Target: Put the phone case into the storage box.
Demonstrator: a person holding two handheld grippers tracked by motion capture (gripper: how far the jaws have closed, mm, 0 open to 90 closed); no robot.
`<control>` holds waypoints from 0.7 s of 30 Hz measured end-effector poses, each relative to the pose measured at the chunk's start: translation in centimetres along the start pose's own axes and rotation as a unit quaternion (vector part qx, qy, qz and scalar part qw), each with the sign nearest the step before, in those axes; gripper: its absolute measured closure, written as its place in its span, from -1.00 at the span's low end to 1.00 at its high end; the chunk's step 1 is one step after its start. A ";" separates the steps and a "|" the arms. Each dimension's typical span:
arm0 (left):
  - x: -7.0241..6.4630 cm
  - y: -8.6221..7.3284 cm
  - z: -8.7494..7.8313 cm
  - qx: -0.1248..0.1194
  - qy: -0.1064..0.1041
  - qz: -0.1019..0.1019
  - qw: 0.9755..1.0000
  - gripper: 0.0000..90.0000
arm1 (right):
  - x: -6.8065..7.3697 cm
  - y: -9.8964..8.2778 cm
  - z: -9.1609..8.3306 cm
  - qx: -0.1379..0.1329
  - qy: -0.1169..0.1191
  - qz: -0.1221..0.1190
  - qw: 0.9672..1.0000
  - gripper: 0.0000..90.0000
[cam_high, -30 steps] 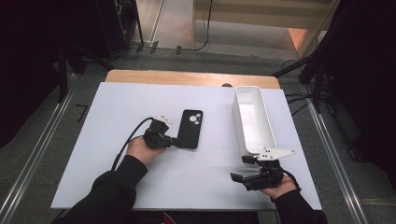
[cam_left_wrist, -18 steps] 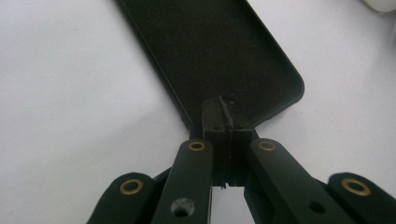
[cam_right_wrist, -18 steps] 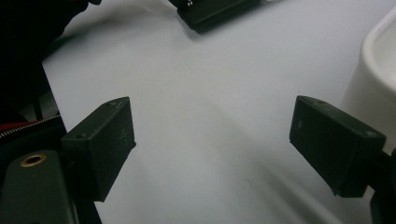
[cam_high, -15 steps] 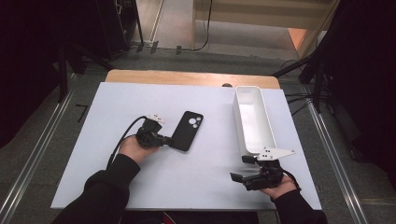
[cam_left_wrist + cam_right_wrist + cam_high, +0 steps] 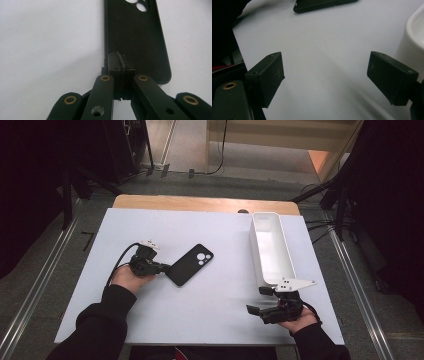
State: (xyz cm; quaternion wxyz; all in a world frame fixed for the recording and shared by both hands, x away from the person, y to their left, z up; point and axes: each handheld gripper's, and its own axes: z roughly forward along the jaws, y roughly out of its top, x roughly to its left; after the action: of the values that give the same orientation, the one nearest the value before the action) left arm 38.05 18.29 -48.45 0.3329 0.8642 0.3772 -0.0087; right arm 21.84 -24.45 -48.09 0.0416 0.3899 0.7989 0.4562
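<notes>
Soft, dim, slightly blurred close-ups

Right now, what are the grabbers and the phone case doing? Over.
Left gripper shut on phone case edge. Right gripper open, nothing between its pads. White bin off to the side, path clear.

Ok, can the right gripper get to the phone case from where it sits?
Probably yes: the right gripper is open, and bare table lies between it and the phone case; the shut left gripper is at its near end.

A white table (image 5: 210,320) carries a black phone case (image 5: 190,264) and a white bin (image 5: 270,247).
</notes>
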 end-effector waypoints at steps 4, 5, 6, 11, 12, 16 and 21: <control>0.3 -0.2 -0.1 -0.005 -0.010 -0.013 1.000 0.96 | 0.0 0.0 0.0 -0.001 0.000 -0.001 1.000 -0.72; 0.3 -0.1 0.0 -0.006 -0.014 -0.012 1.000 0.90 | 0.0 0.0 0.0 0.000 -0.001 0.001 1.000 -0.72; 0.3 -0.1 0.0 -0.007 -0.017 -0.007 1.000 0.90 | 0.0 0.0 0.0 0.000 -0.001 0.001 1.000 -0.72; 0.1 -0.1 -0.4 -0.012 -0.026 -0.008 1.000 0.69 | 0.0 0.0 0.0 -0.001 -0.001 0.003 1.000 -0.72; 0.0 0.0 -0.5 -0.015 -0.030 -0.010 0.999 0.64 | -0.1 0.0 0.0 -0.002 0.000 0.003 1.000 -0.72; -0.2 0.1 -1.1 -0.027 -0.049 -0.014 0.998 0.45 | 0.0 0.0 0.0 -0.003 0.000 0.004 1.000 -0.72; -0.9 0.0 -1.9 -0.036 -0.070 -0.011 0.997 0.20 | -0.1 0.0 0.0 -0.004 -0.001 0.002 1.000 -0.72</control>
State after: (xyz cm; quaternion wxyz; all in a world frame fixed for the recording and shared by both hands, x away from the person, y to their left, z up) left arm 36.97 18.80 -46.71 0.3893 0.8446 0.3627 -0.0593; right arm 21.88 -24.53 -48.06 0.0433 0.3919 0.7961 0.4592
